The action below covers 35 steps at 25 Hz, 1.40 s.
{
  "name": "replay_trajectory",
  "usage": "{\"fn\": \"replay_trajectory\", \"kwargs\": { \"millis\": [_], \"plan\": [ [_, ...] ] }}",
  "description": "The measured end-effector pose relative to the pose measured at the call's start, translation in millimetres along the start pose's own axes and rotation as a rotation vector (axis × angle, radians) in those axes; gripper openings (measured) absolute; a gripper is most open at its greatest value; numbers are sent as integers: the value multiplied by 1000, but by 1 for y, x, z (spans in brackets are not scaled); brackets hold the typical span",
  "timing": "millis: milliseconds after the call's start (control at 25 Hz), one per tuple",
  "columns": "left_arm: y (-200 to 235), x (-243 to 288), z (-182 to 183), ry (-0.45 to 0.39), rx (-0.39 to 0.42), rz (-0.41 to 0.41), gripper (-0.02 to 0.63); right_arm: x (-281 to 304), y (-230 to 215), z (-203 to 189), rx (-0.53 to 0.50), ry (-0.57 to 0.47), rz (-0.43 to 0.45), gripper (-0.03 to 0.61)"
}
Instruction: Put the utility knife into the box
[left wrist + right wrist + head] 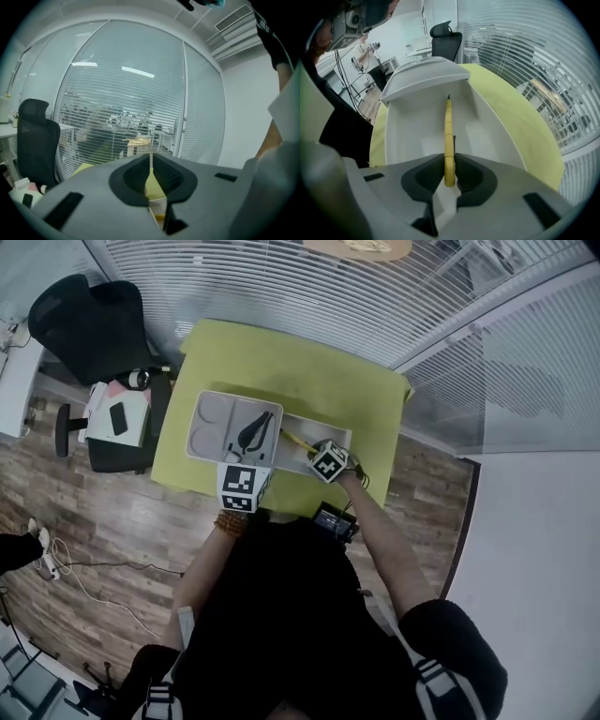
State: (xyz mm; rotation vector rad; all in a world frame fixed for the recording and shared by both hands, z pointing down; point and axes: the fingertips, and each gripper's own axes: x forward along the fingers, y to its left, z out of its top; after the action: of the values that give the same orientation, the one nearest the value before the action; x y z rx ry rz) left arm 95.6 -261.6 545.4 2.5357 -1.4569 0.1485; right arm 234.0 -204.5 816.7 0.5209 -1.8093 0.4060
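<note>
- Utility knife, yellow, is clamped edge-on between the right gripper's fingers, with its tip pointing down into the open white box.
- That box sits on the yellow-green tabletop, with its lid opened out to the left.
- Beside the lid, the left gripper's fingers are drawn together at the tips.

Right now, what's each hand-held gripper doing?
Left hand-held gripper: closed, nothing between its jaws.
Right hand-held gripper: closed on the yellow utility knife, over the open box.

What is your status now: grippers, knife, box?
Right gripper shut on utility knife, pointing into open box. Left gripper shut, near box lid. Nothing in the way.
</note>
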Motion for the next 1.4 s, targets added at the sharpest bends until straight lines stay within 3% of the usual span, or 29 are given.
{"fn": "replay_trajectory", "kwargs": {
  "millis": [200,520,600,960,1200,1400],
  "plan": [
    [2,-5,-3,-13,-57,8,29,6,0,-17,-84,91,-31,64],
    [16,-15,4,-35,-52,25,29,4,-1,-9,-48,76,-44,83],
    [18,-12,10,-51,-71,23,29,0,-7,-5,-79,52,-87,156],
    [18,-3,8,-55,-49,1,29,-28,-15,25,-48,-139,-154,169],
    [13,1,11,-48,-38,-9,29,-73,-31,44,100,-301,-168,123],
    [13,13,17,-41,-4,-18,29,-116,-53,78,216,-492,-256,118]
  ]
}}
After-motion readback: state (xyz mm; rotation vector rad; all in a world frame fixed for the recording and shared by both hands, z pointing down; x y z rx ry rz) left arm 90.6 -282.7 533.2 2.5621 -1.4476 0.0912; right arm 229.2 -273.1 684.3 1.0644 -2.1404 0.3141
